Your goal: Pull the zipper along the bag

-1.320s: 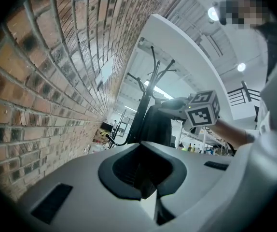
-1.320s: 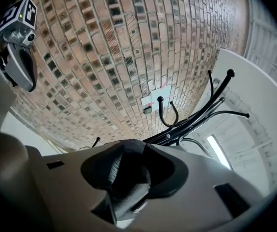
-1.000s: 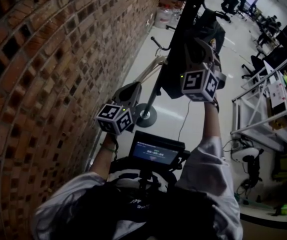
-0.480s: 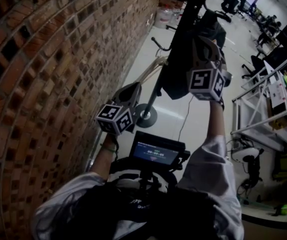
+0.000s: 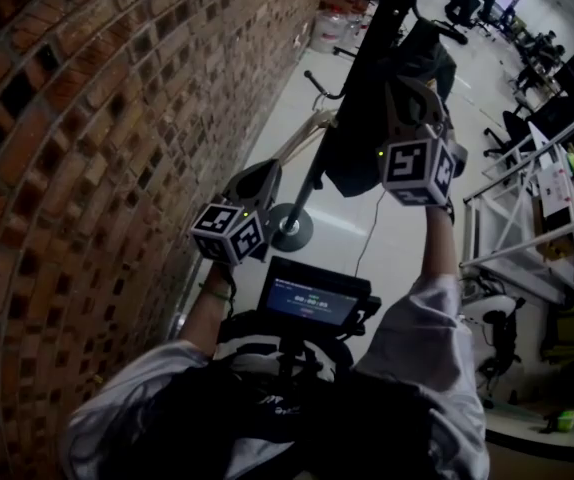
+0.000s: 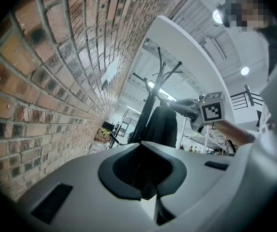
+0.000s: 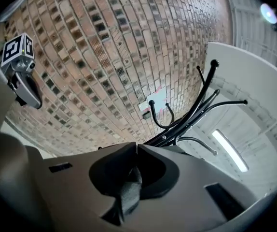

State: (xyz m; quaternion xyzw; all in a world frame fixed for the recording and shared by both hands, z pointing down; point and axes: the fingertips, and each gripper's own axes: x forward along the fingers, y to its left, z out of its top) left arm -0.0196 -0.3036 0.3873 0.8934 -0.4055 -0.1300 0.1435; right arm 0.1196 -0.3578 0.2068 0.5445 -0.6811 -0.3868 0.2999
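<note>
A dark bag [image 5: 350, 163] hangs on a black coat rack [image 5: 372, 28]; the left gripper view shows the bag [image 6: 161, 125] too. My right gripper [image 5: 414, 83] is held up against the bag's right side. Its jaws are shut on a dark strip of the bag [image 7: 129, 190], seemingly the zipper pull. The zipper itself is too dark to make out. My left gripper [image 5: 270, 170] hangs lower, between the brick wall and the rack's pole, apart from the bag. In its own view the left gripper [image 6: 141, 142] is shut with nothing between its jaws.
A brick wall [image 5: 87, 148] runs along the left. The rack's round base [image 5: 289, 232] stands on the pale floor. A small screen [image 5: 312, 303] is mounted at the person's chest. Desks, chairs and shelving [image 5: 542, 138] fill the right side.
My right gripper has shifted a little to the right, against the bag. The left gripper has stayed where it was.
</note>
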